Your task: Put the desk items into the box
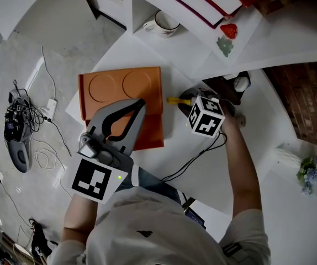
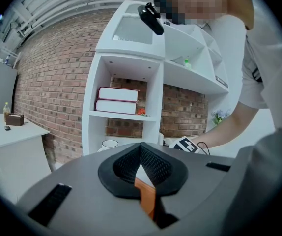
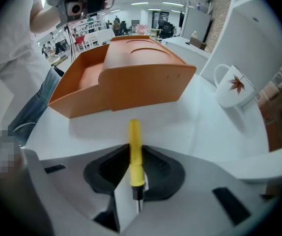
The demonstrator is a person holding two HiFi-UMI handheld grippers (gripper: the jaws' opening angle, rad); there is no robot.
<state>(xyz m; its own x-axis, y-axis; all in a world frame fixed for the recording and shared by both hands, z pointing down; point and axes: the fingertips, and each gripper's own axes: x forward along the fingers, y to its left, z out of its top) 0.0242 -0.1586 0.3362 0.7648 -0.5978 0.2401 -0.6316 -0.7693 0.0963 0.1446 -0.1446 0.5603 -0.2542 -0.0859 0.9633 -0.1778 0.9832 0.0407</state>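
An orange box (image 1: 147,81) with two round dents in its lid stands on the white desk (image 1: 202,164); its open tray end faces me. My left gripper (image 1: 142,102) hovers over the box, shut and empty, and a strip of orange shows below its jaws (image 2: 141,149). My right gripper (image 1: 189,100) points steeply down just right of the box. It is shut on a yellow-handled screwdriver (image 3: 134,132), whose handle sticks out past the fingertips toward the box (image 3: 131,77). That yellow handle (image 1: 175,100) shows beside the marker cube.
A white mug (image 1: 163,22) with a leaf print stands on the desk behind the box, under a white shelf unit holding books (image 2: 117,100). Dark items (image 1: 230,87) lie behind my right gripper. Cables (image 1: 20,120) lie on the floor at left. Flowers (image 1: 307,173) sit far right.
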